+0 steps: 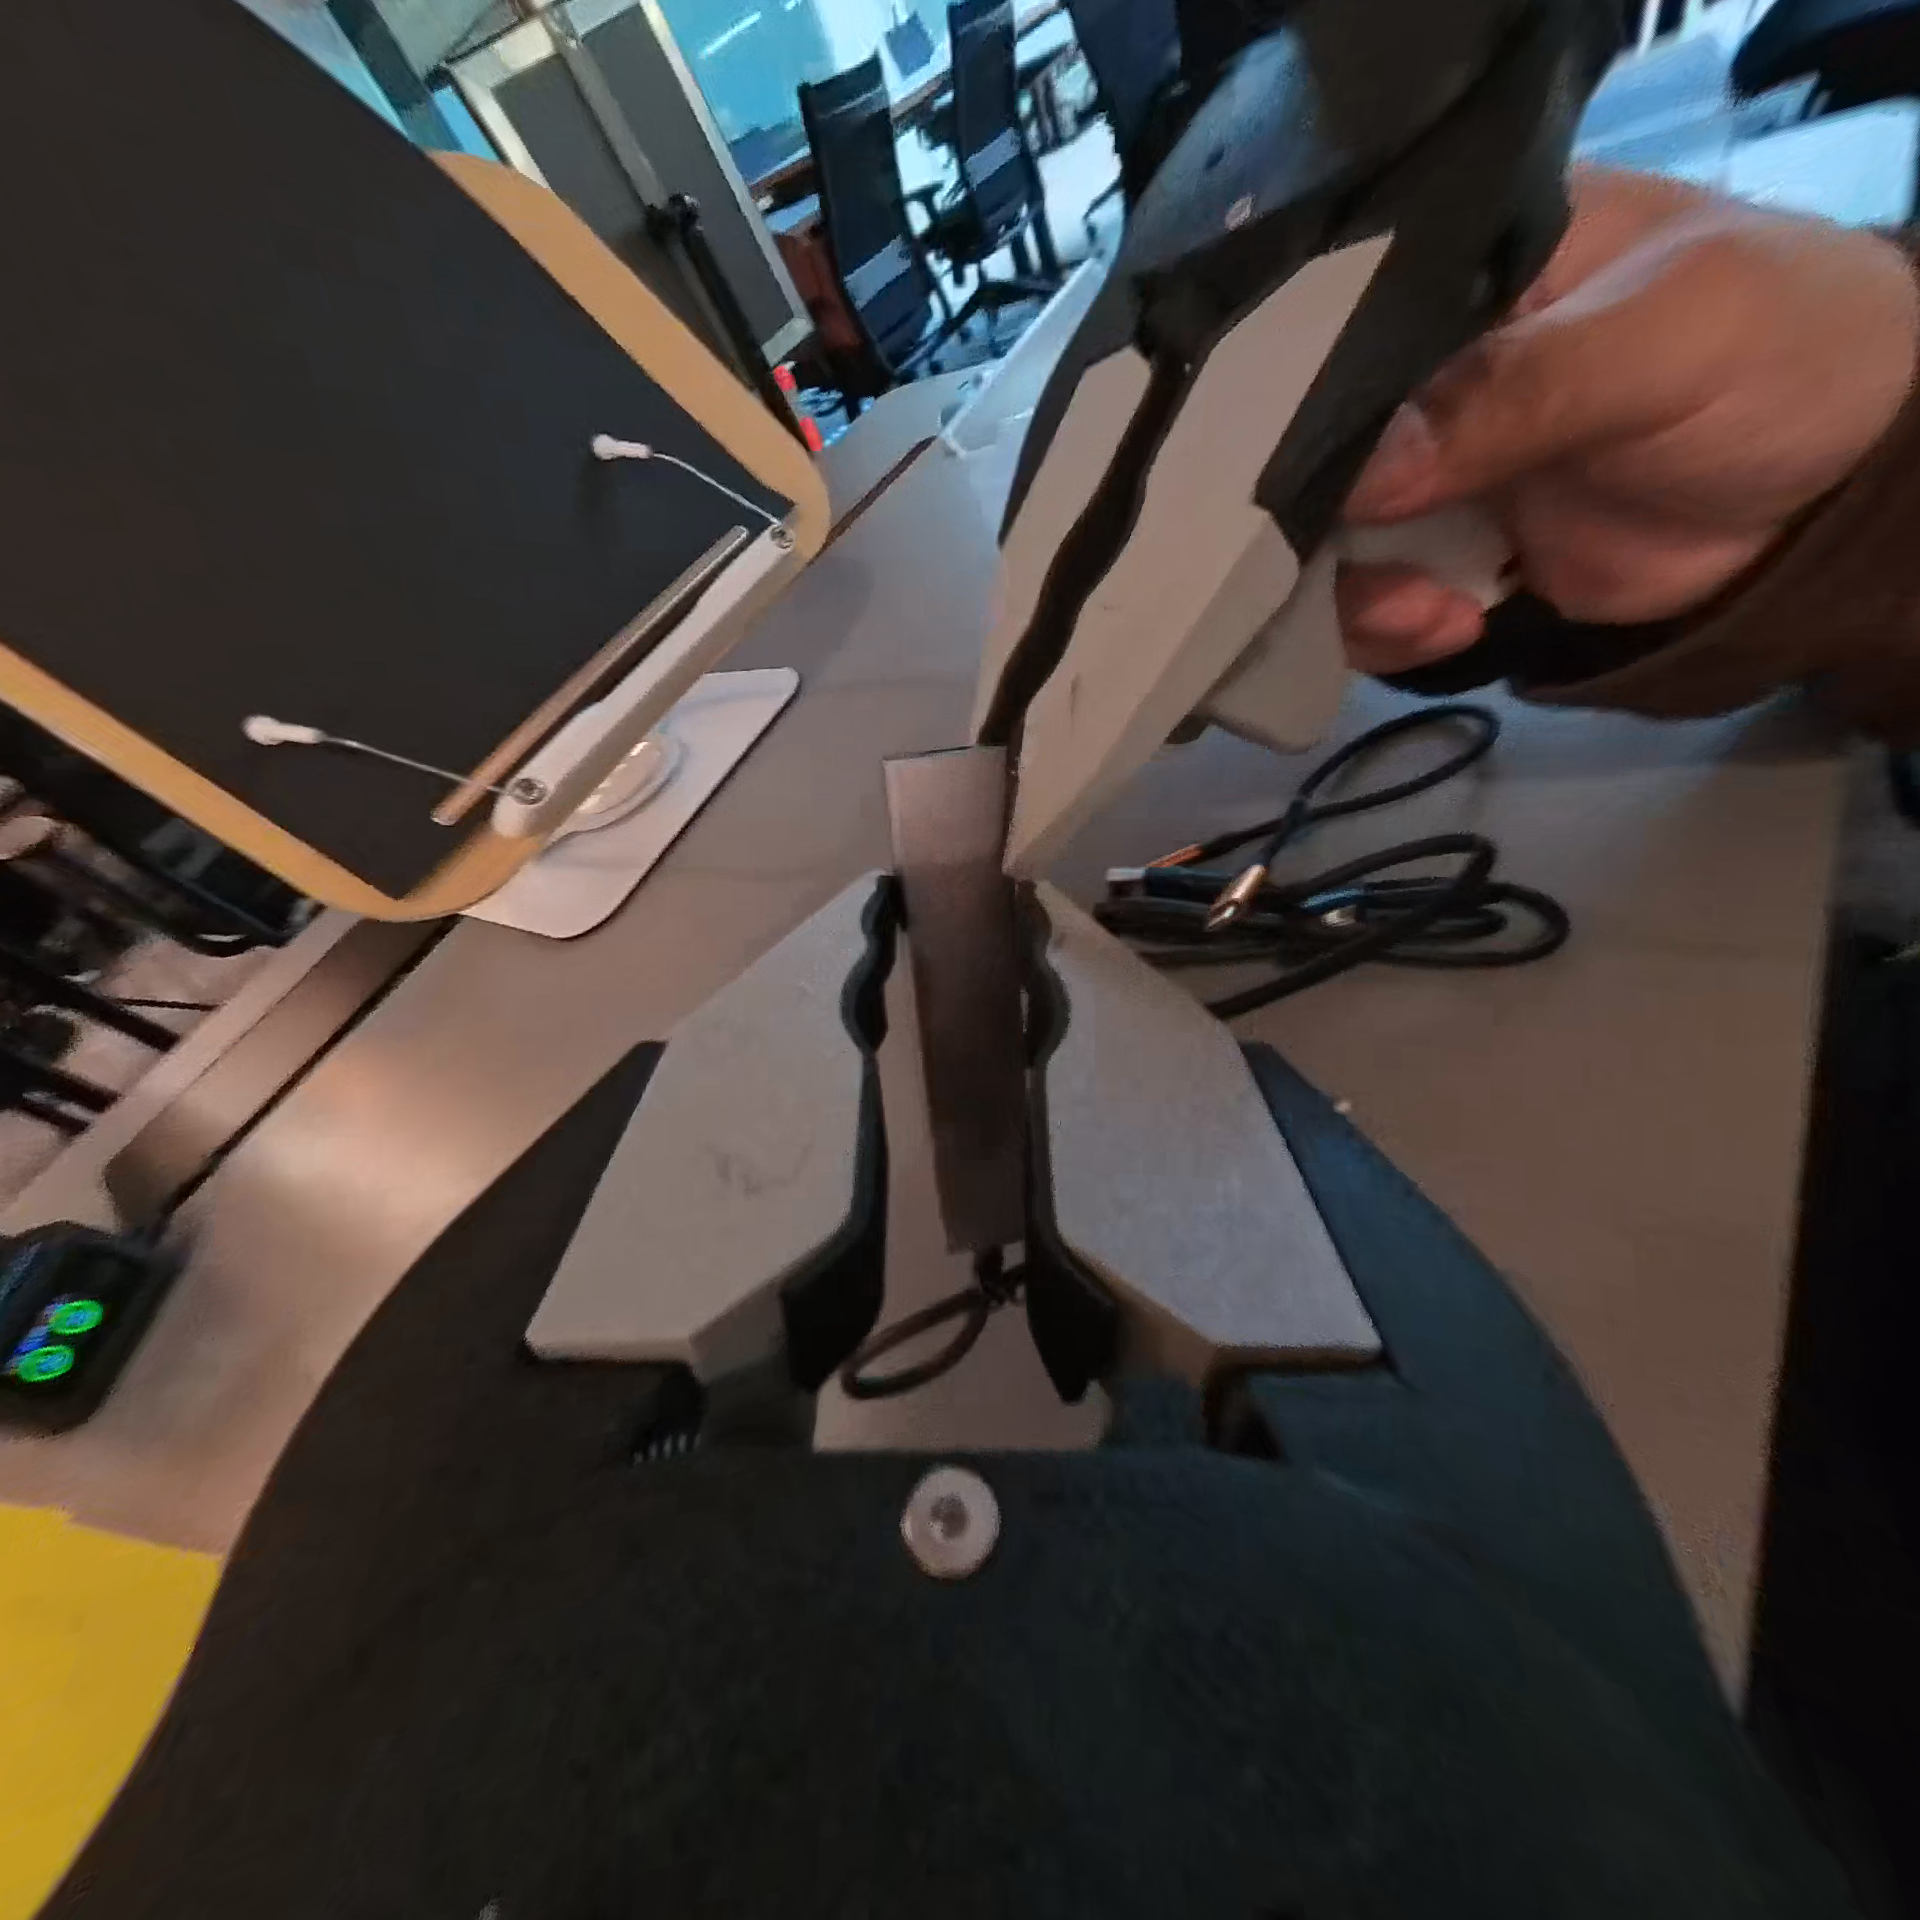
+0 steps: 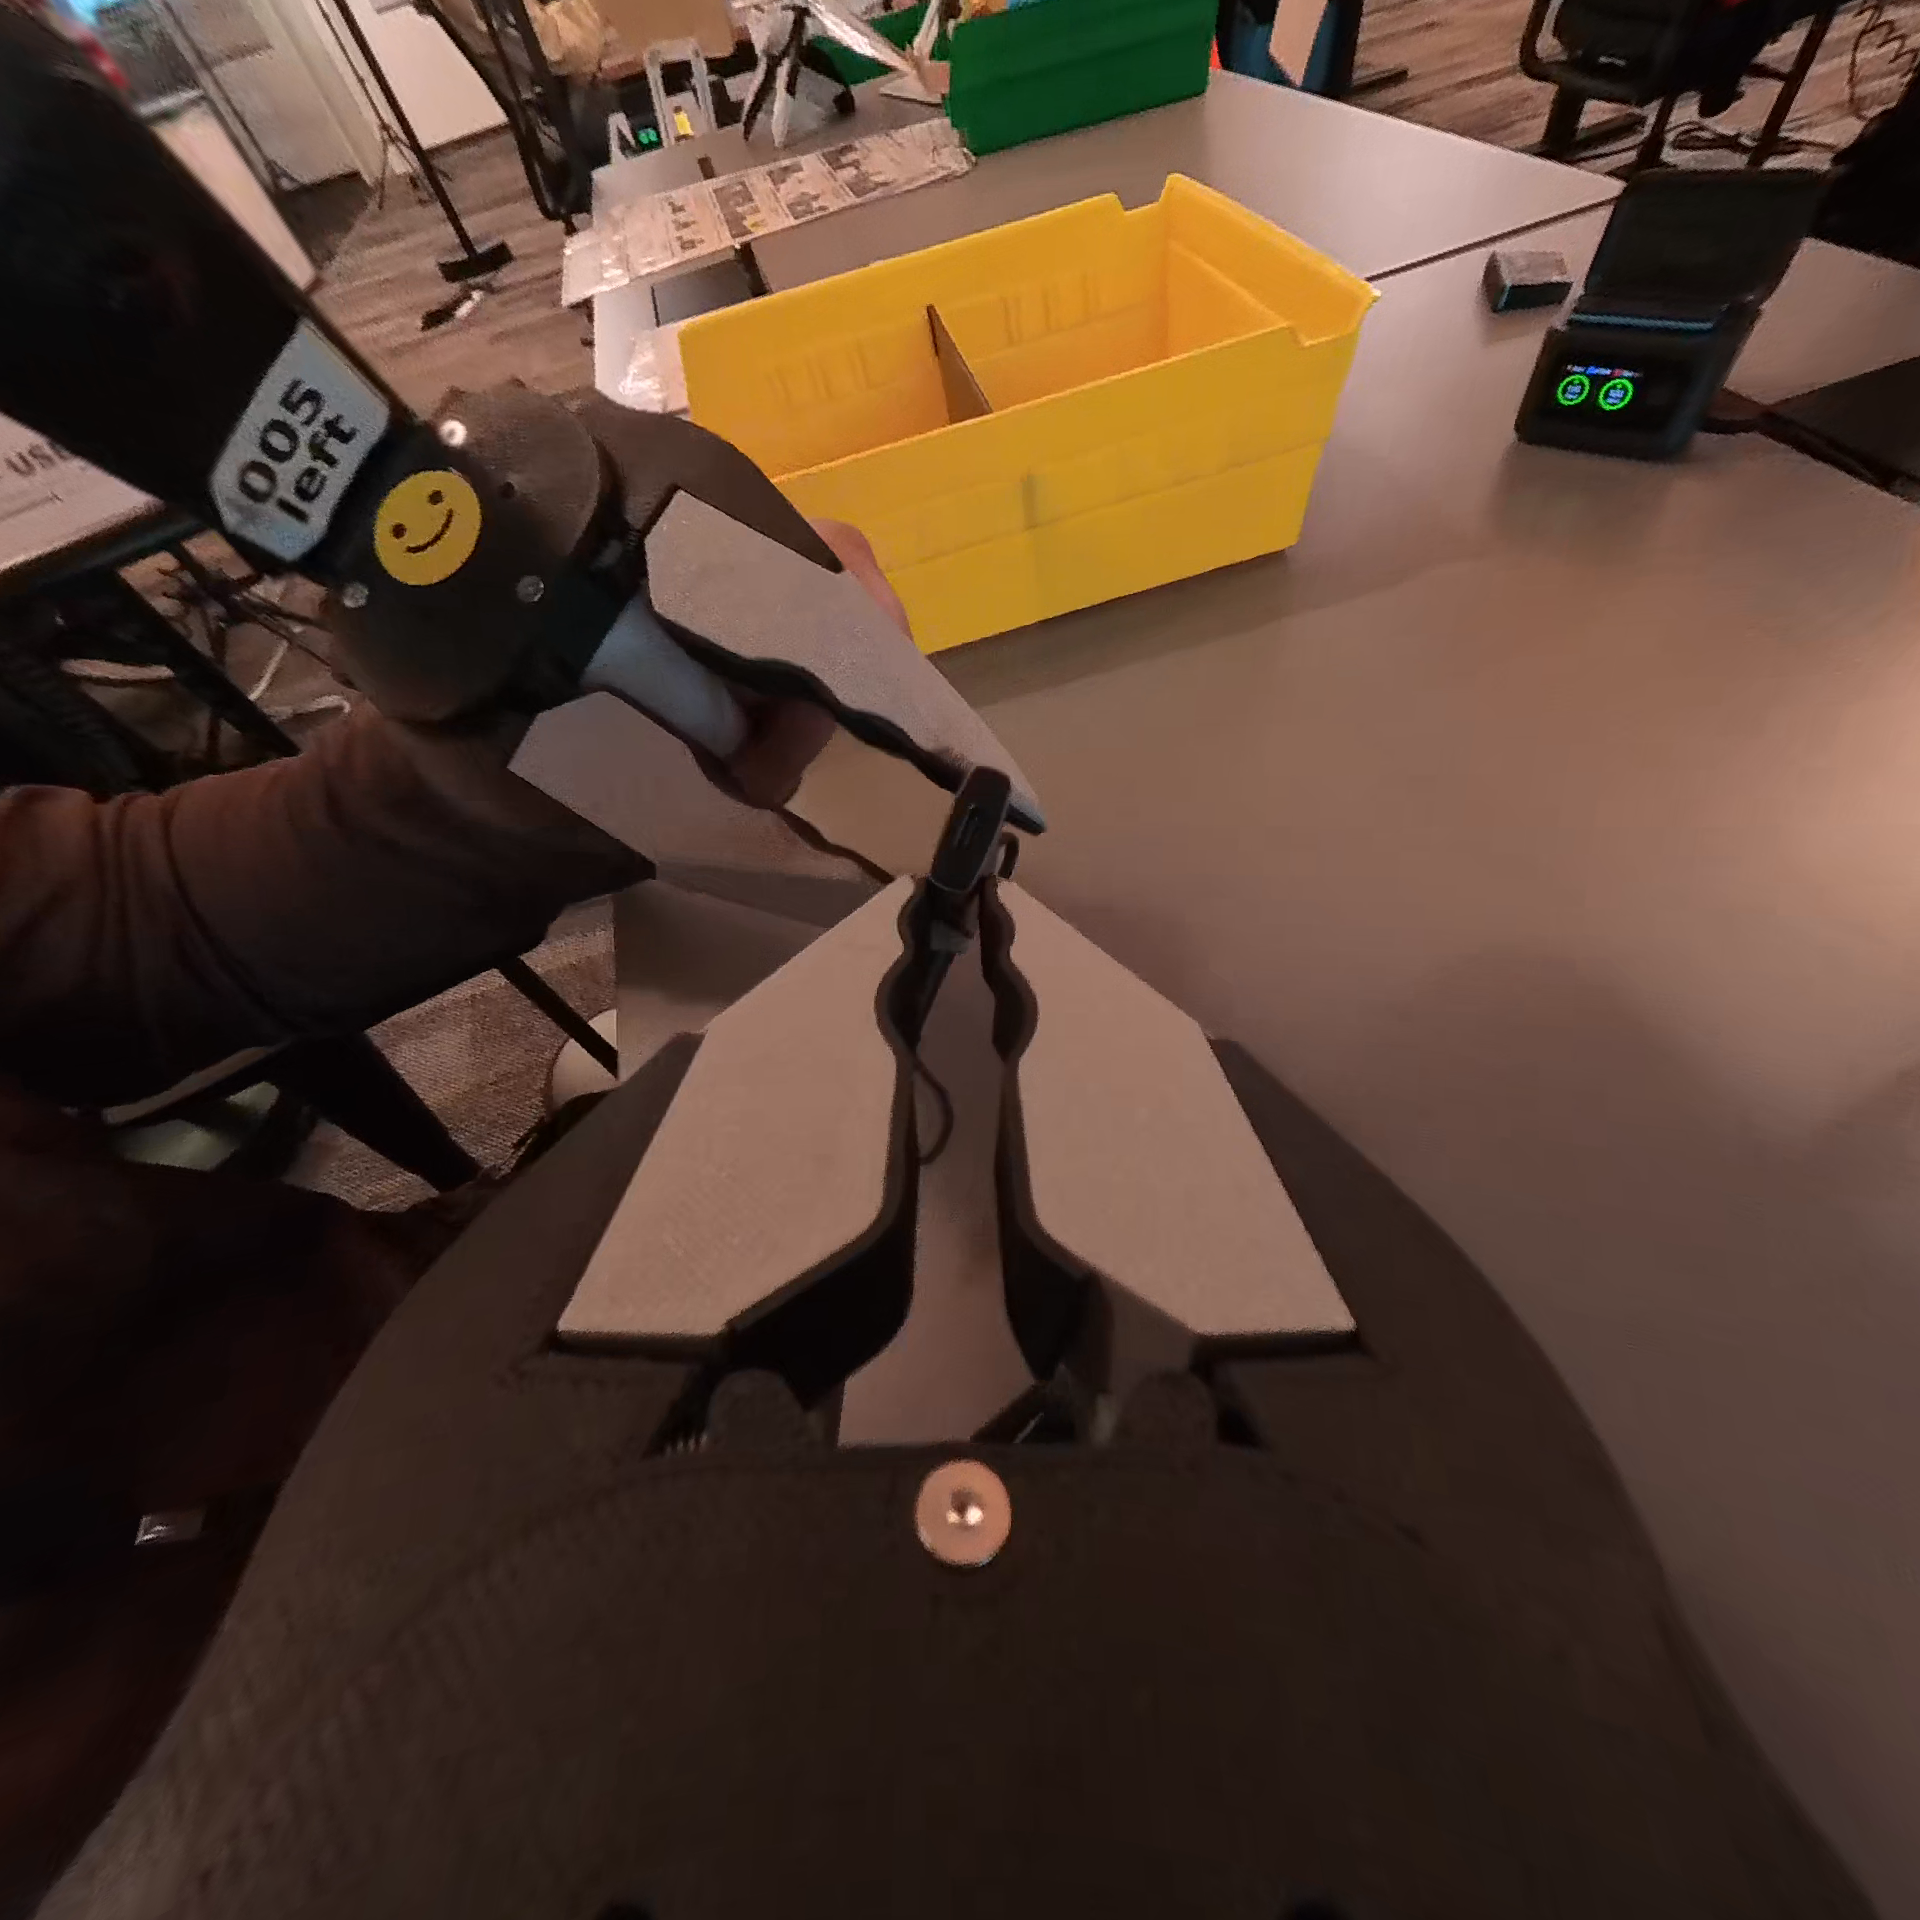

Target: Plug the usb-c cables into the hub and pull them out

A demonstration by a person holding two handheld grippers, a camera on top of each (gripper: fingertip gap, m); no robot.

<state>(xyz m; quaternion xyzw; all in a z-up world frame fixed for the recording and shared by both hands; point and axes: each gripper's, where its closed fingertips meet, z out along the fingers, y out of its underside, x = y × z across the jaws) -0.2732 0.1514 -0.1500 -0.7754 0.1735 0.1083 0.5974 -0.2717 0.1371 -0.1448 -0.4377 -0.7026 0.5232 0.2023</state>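
desk: grey, spare cables coiled to your right | hub: off the desk, pinched lengthwise in your left tool, long axis pointing at the right tool | usb-c plug: pinched in your right tool, tip at the hub's far end, touching or just short; cannot tell if seated | both arms raised, tools tip to tip

**Hub clamped, one plug at its end**

The slim dark grey hub is held above the table, its short lead looping below. A black USB-C plug meets its far end. Spare black cables lie coiled on the table.
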